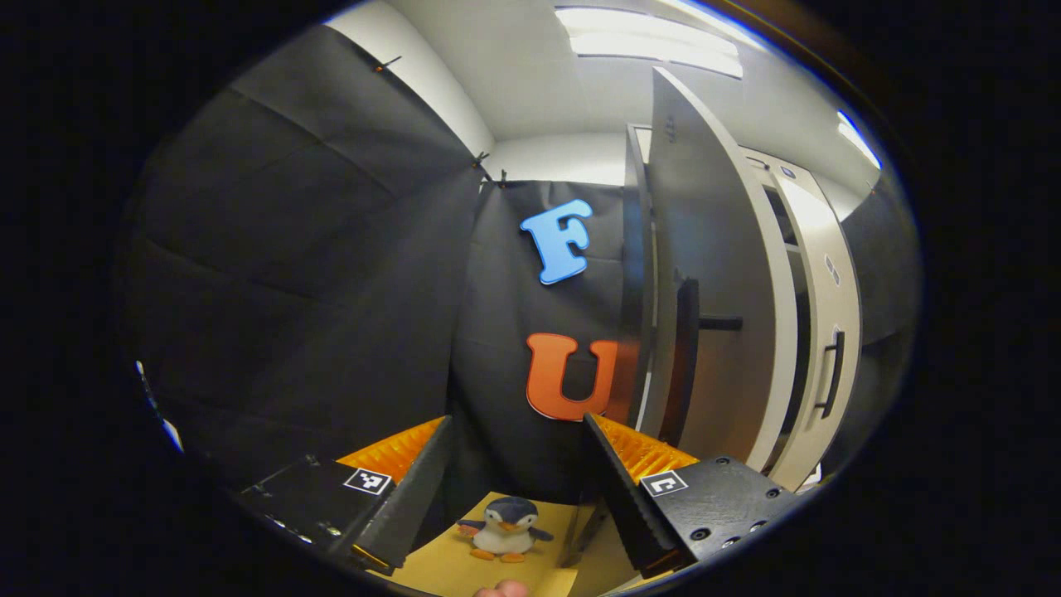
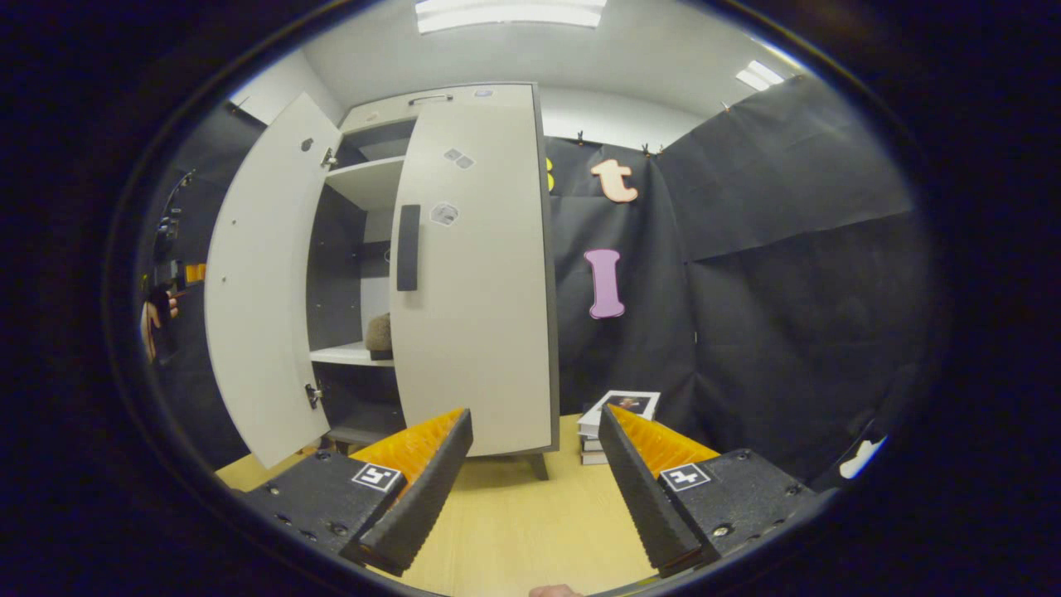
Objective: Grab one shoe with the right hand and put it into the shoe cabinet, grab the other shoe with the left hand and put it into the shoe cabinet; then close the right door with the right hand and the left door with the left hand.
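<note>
left gripper (image 1: 518, 473) spread, empty, penguin toy (image 1: 506, 529) on floor just below its fingers | left door (image 1: 713, 282) ajar ahead-right, handle (image 1: 686, 356) edge-on, likely next to push | right gripper (image 2: 535, 473) spread, empty, backed off | right door (image 2: 472, 274) ahead-left looks shut | shoe (image 2: 380, 336) on shelf (image 2: 352, 355) beyond

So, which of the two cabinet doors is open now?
The left door: it swings out wide from its hinges and shows the shelf with a shoe. The right door, with the dark handle, lies nearly flat against the cabinet front.
</note>
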The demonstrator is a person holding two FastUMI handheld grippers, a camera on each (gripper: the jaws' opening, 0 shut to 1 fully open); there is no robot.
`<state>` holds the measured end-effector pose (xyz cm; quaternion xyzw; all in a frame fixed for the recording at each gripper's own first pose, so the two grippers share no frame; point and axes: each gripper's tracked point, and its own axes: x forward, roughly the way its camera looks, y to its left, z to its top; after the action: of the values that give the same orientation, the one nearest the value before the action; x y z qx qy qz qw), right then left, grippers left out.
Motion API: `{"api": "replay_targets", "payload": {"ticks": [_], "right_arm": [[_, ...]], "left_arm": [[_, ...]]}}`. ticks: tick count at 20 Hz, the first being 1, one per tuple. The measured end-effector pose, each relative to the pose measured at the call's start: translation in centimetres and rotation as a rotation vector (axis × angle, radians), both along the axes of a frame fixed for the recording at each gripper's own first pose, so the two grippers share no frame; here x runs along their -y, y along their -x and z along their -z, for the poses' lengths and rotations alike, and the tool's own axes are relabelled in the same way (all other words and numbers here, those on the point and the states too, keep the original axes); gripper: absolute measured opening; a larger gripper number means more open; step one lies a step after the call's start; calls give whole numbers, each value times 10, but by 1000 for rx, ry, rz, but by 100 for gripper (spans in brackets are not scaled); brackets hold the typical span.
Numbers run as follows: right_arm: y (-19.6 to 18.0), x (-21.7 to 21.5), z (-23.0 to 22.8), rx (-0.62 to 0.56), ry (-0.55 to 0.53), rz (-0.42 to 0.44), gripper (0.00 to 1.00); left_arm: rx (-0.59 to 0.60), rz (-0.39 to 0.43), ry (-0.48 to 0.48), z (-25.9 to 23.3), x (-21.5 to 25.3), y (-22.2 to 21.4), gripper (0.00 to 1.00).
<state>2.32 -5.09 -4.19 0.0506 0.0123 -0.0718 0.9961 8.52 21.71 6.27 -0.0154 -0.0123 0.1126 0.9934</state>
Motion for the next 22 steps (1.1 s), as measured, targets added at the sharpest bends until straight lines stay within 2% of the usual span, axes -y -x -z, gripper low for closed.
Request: {"api": "replay_targets", "payload": {"ticks": [4,10,19,22], "right_arm": [[-5,-2,-6,11,18,-3,98],[0,5,-11,17,86,7,98],[7,31,-8,-1,46,87,99],[10,34,-10,-4,40,94,99]], "left_arm": [[-6,46,-20,-3,12,-1,92],[-12,159,-20,-2,71,-7,92],[-8,312,-1,7,158,-39,93],[-21,317,-2,13,168,-50,93]]}}
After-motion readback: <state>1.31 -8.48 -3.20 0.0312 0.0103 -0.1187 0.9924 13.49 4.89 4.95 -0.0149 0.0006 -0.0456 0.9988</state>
